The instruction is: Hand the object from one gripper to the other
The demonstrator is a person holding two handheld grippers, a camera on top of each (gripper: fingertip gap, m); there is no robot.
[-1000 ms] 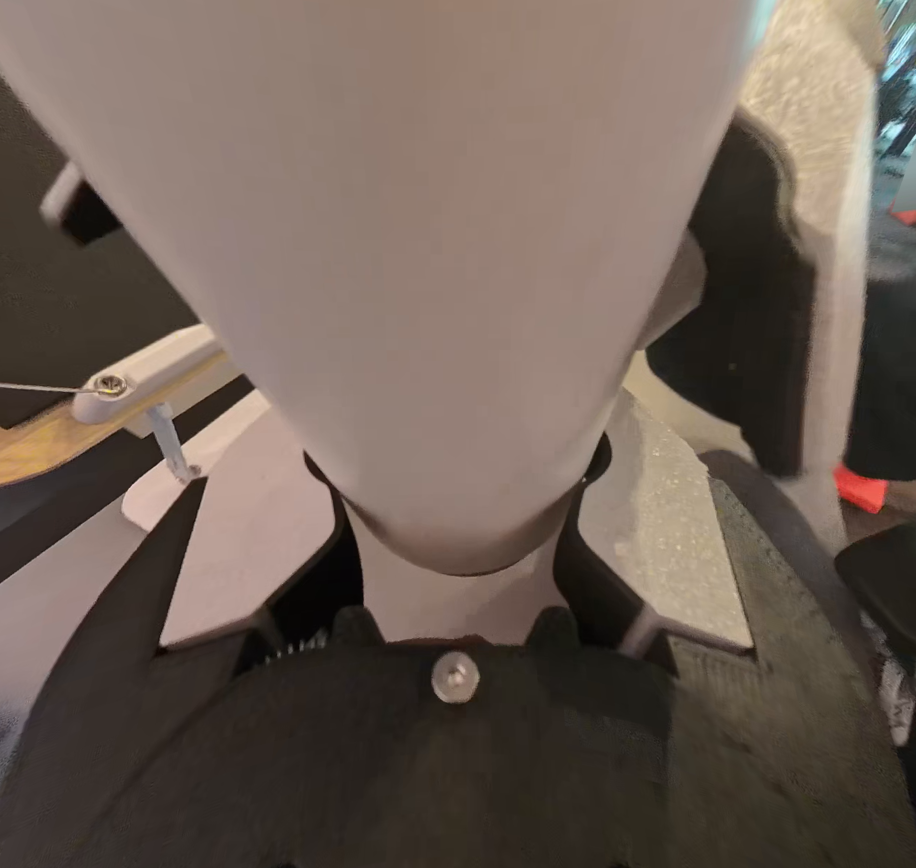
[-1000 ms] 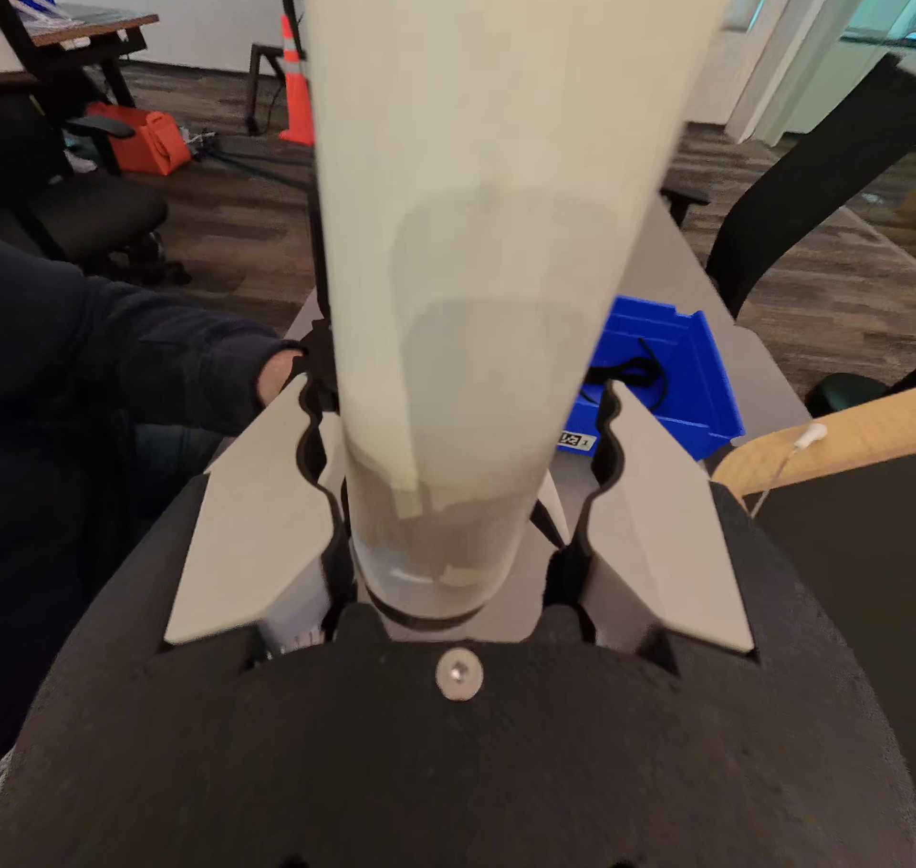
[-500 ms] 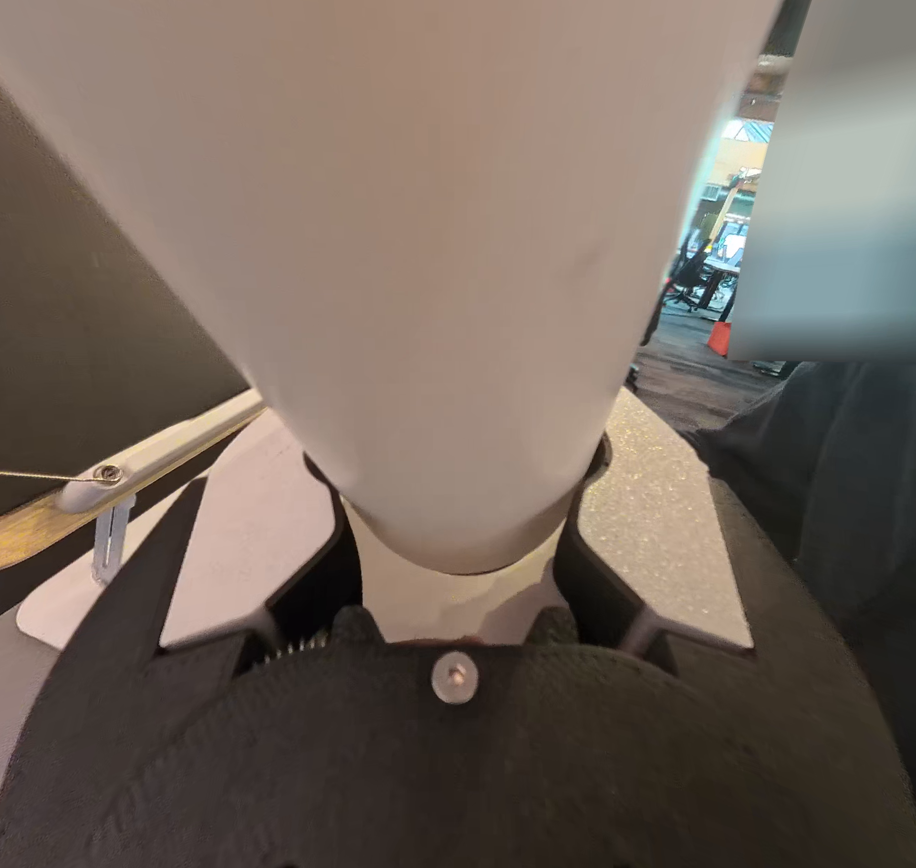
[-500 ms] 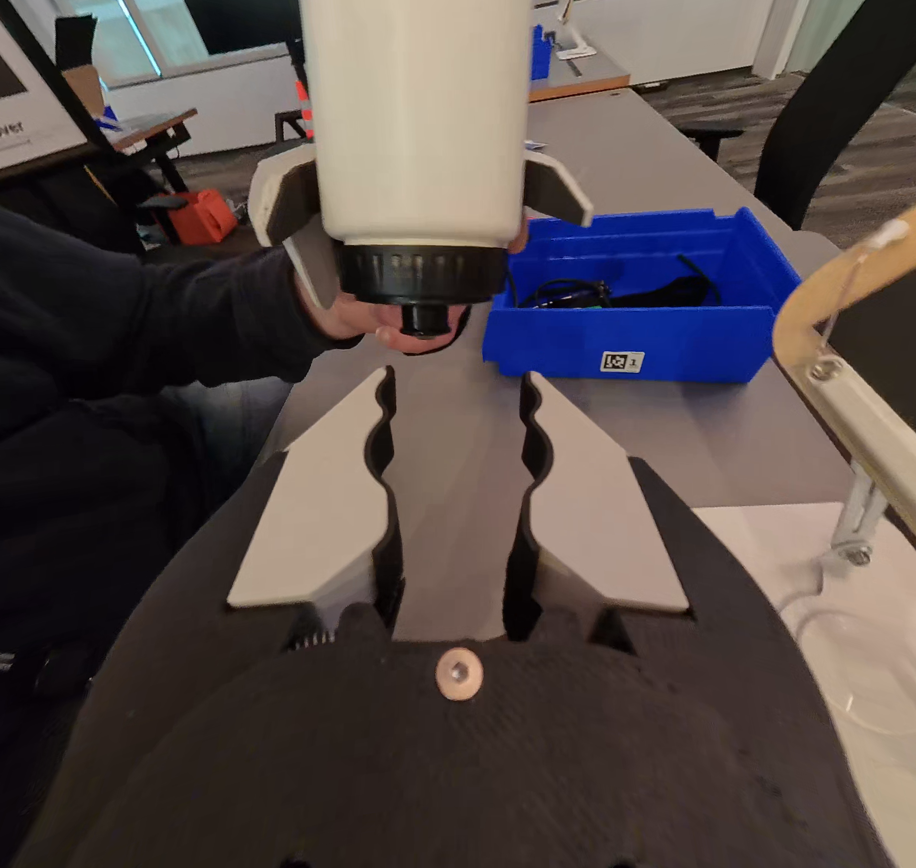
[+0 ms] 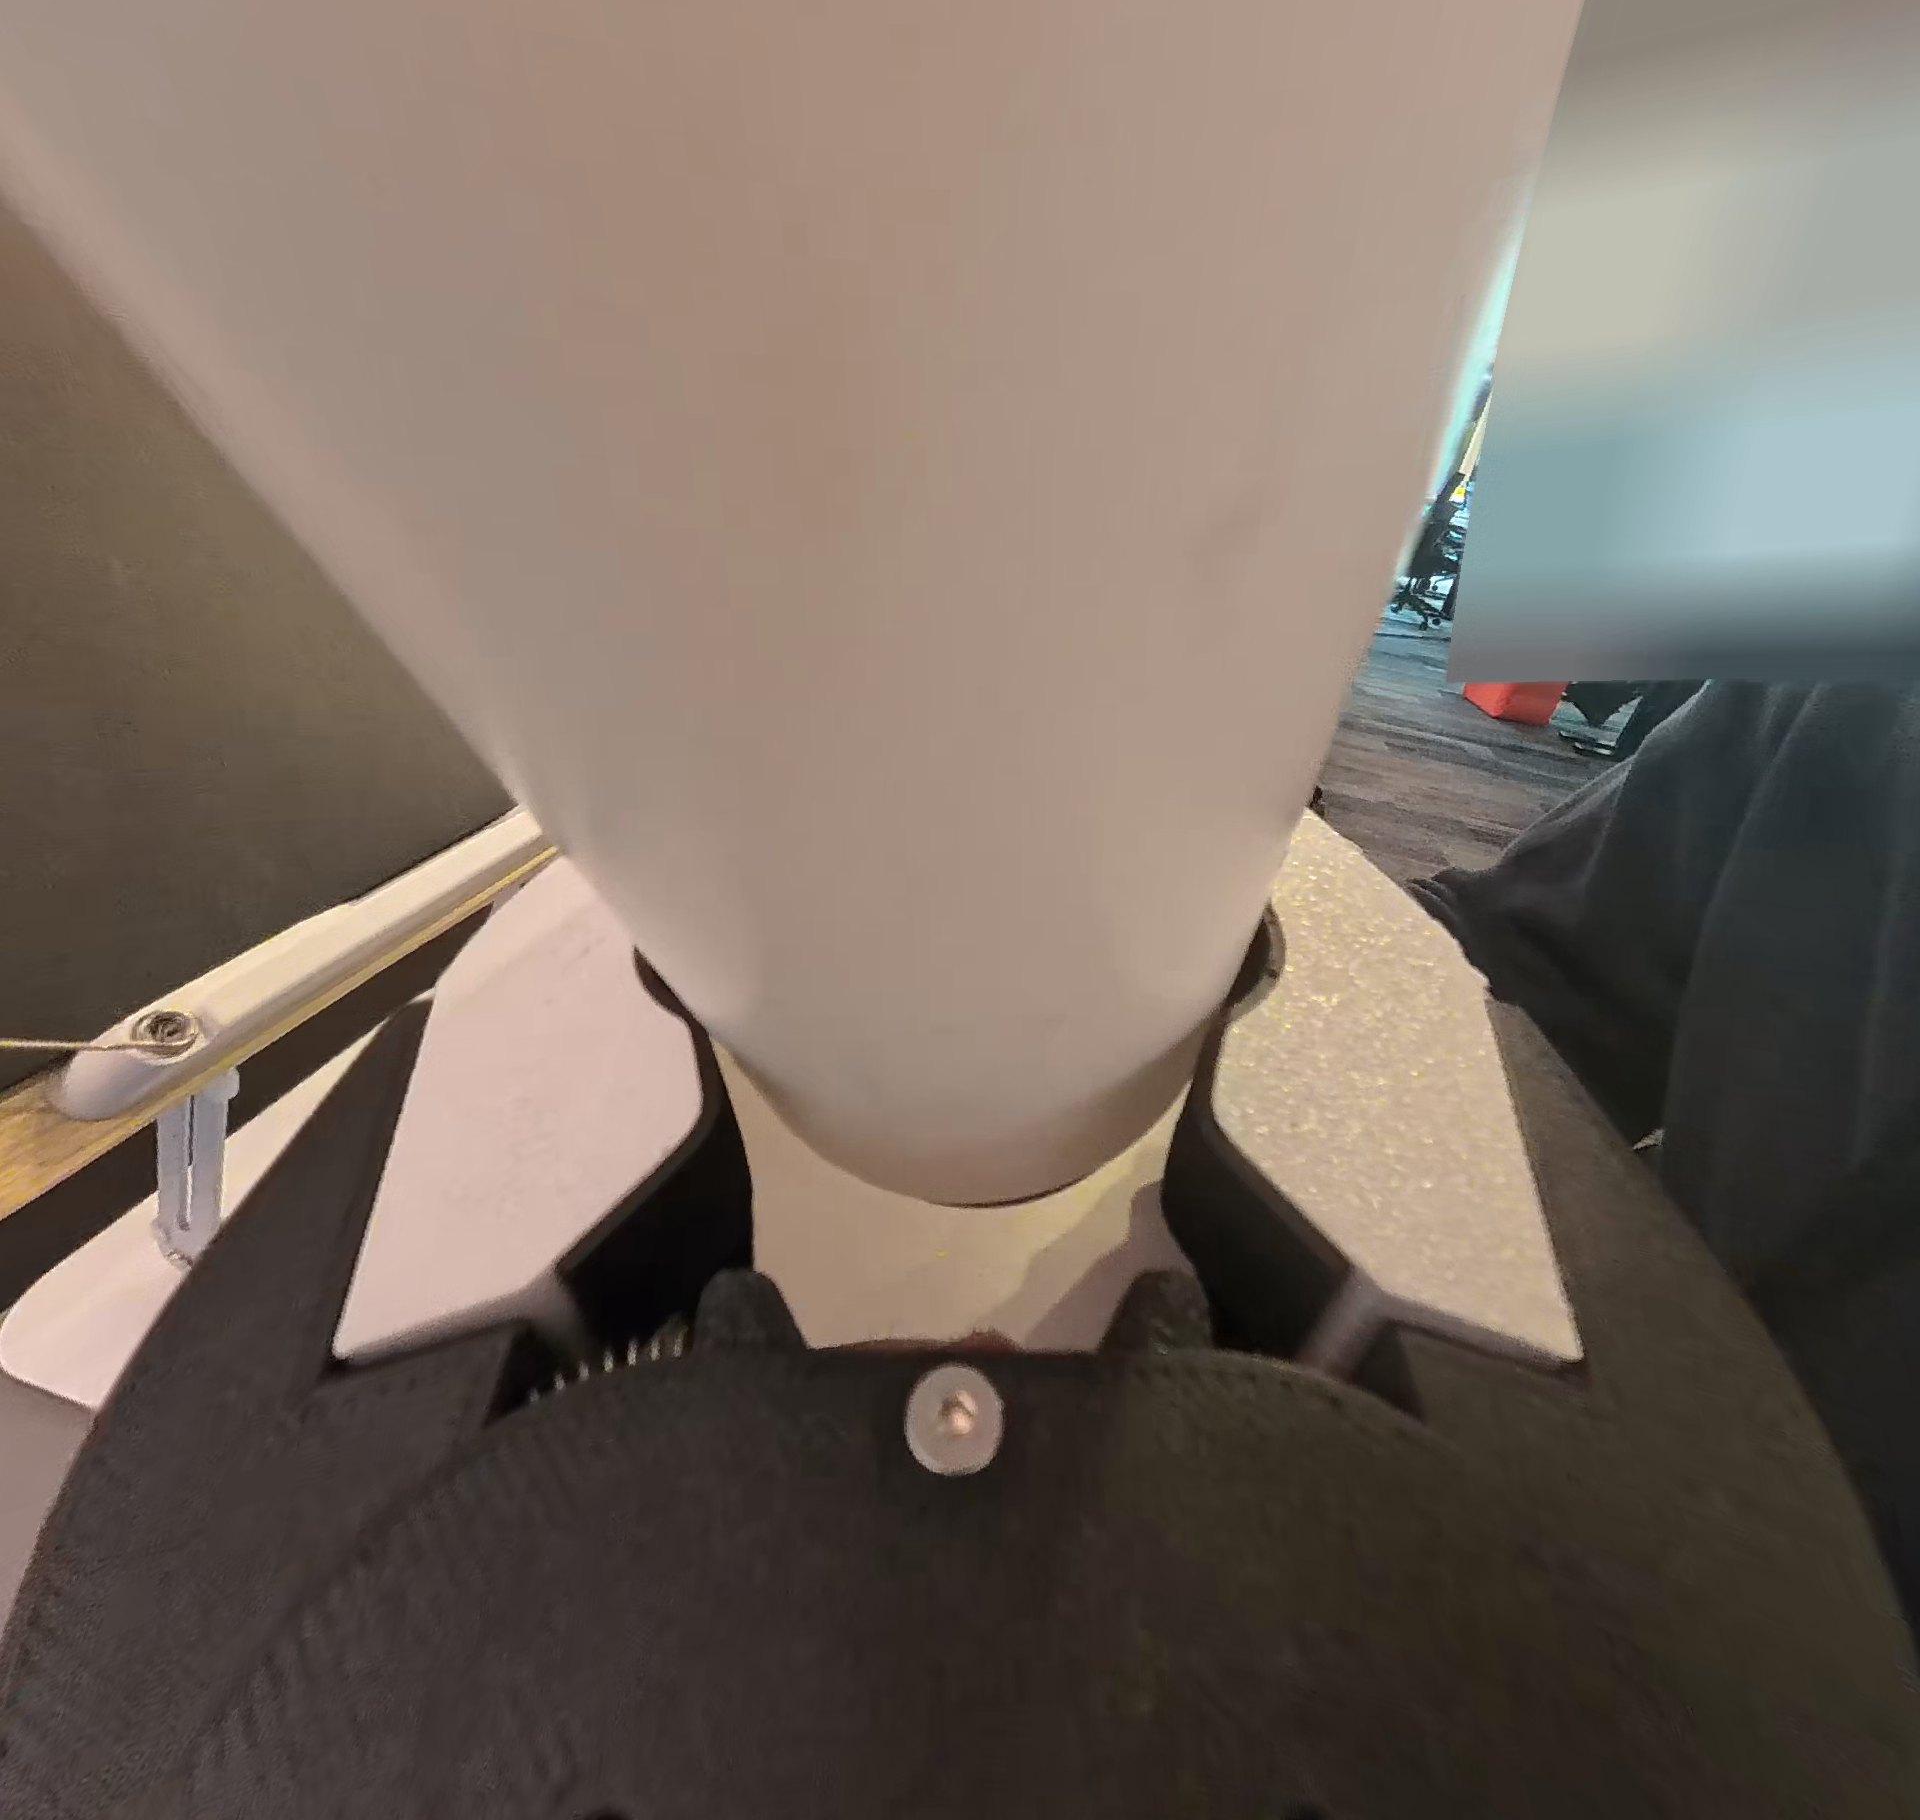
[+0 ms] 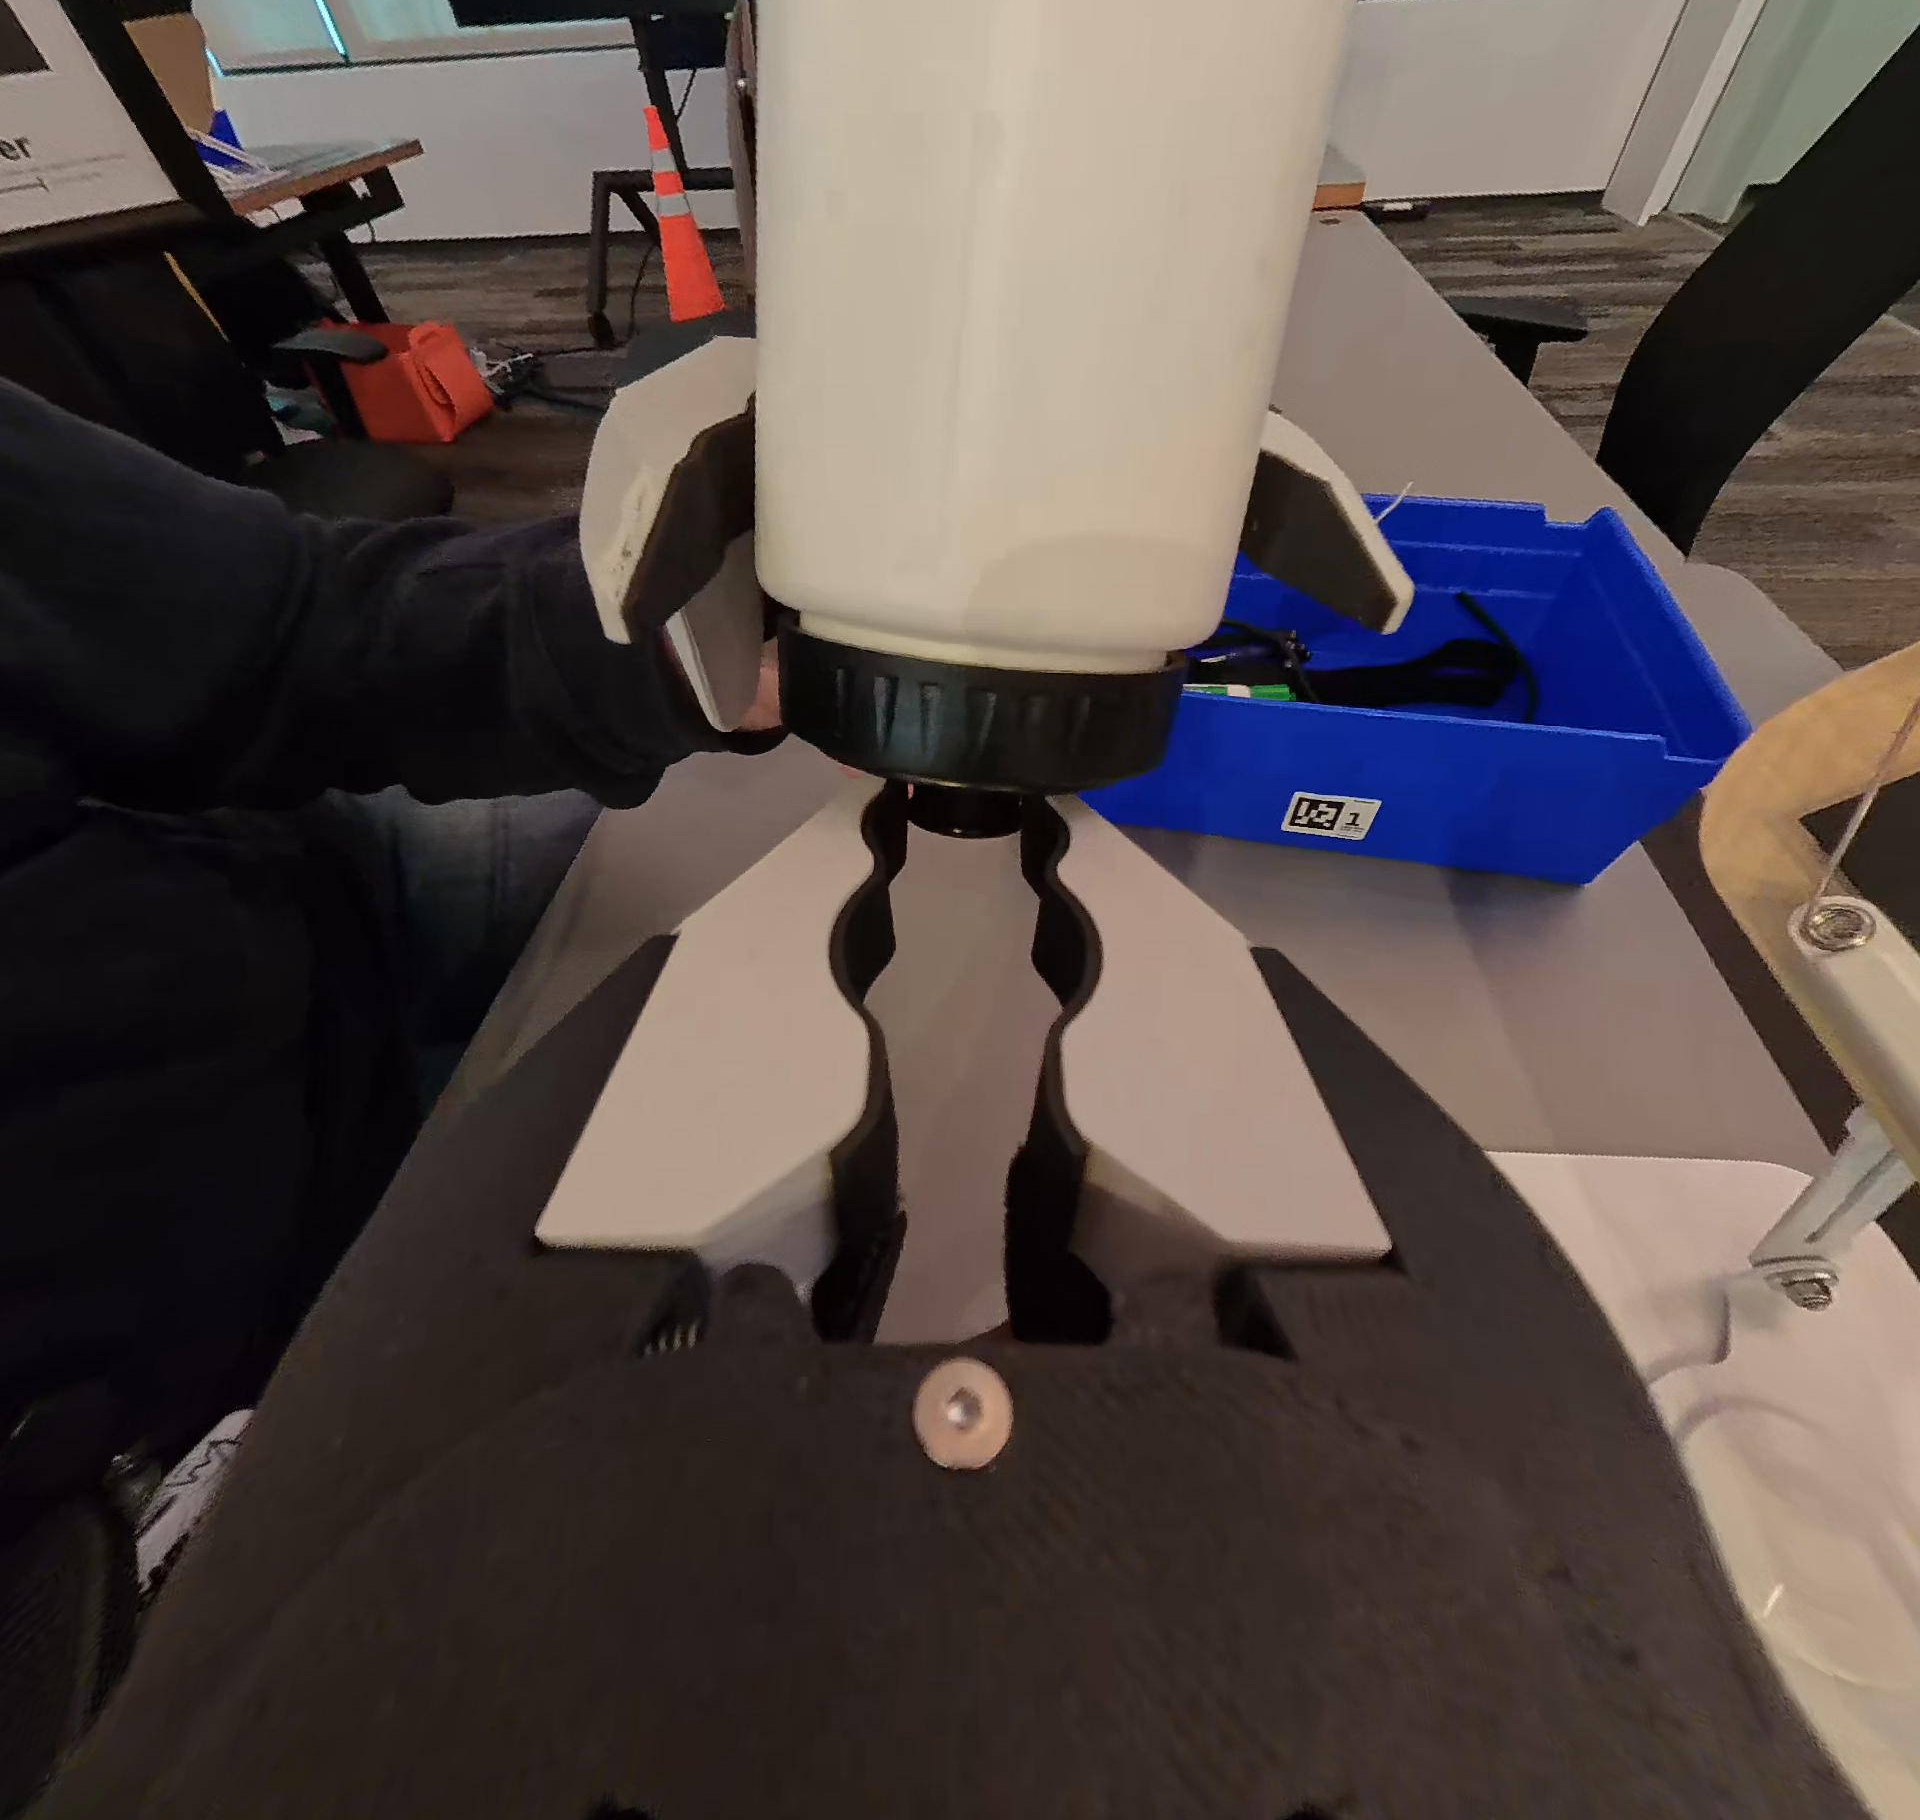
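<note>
Two sets of fingers are in view, and one white bottle sits between them. My left fingers are clamped on the bottle's body: in the left wrist view the white wall fills most of the frame, and its rounded end sits pressed between my two light finger plates. The right wrist view confirms this from the other side, where my left gripper shows farther off with one finger on each flank of the bottle, just above the black ribbed cap. The bottle hangs cap down, held in the air above the grey counter.

My right fingers are parted and hold nothing. Their tips lie just below the cap, on either side of the small black spout; whether they touch it I cannot tell.

A dark sleeve runs in from the left to the left gripper. On the counter beyond the bottle stands a blue bin with dark cords inside and a small tag on its front wall. A white tray lies at the near right edge, with a curved wooden piece over it. On the floor behind are an orange cone and an orange bag.
</note>
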